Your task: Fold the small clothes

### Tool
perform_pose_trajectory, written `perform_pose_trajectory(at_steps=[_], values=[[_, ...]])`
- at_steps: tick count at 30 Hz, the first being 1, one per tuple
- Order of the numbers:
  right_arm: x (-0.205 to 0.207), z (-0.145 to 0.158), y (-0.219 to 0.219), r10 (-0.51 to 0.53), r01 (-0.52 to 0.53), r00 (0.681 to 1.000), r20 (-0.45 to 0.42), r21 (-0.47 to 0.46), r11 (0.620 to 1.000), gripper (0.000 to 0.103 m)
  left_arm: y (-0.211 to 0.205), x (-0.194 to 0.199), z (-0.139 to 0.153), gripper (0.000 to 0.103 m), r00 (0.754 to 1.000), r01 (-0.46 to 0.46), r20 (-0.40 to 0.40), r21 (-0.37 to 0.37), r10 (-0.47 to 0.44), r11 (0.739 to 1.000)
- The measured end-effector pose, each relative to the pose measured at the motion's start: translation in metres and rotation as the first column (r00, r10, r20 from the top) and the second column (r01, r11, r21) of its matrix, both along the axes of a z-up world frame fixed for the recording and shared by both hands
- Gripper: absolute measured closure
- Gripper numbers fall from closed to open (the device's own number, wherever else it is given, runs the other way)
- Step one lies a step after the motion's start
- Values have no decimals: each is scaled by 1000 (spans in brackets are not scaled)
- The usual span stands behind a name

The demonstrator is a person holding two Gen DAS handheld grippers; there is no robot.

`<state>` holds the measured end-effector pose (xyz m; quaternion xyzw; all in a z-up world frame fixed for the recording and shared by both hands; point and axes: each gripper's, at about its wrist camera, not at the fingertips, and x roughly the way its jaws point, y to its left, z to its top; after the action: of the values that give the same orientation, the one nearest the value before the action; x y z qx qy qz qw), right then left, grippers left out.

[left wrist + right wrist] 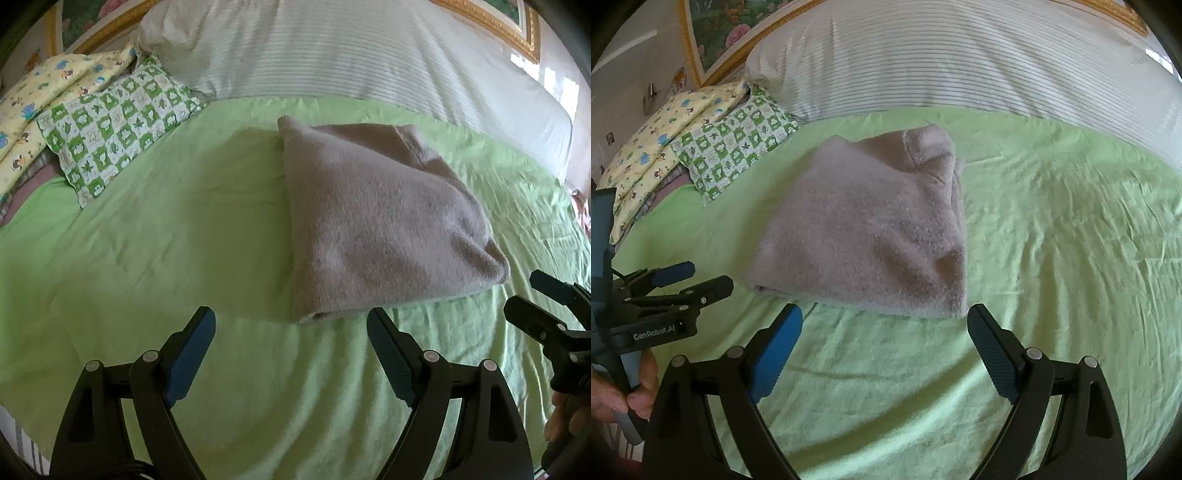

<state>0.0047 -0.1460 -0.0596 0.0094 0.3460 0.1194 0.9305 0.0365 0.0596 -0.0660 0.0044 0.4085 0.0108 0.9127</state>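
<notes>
Only readable text: "GenRobot.AI", white letters on the black plastic body of the left gripper (692, 282), seen at approx 9 o'clock in right wrist view. Green-and-white checked pillow (735, 147) at 10 o'clock has small printed marks, too blurred to read. Nothing else legible.

Both cams sit low over the green sheet (147, 240), each looking forward between its own spread fingers toward the striped bedding (332, 55) at the far end. The left wrist view looks from the left side and catches the right gripper (546, 299) at its right edge. The right wrist view looks from the right, with the left gripper (698, 280) at its left edge. Both share the folded pinkish garment (369, 221), close ahead, plus the patterned pillows (731, 147) off to the left.
</notes>
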Motion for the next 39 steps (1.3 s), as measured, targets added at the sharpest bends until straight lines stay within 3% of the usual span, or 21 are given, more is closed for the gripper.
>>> perform_pose_trajectory(at_steps=[39], values=[[16,4,12,9,-9,1000,9,7,1000,7,-10,1,3,18,1000,-8,1,-35,8,999]])
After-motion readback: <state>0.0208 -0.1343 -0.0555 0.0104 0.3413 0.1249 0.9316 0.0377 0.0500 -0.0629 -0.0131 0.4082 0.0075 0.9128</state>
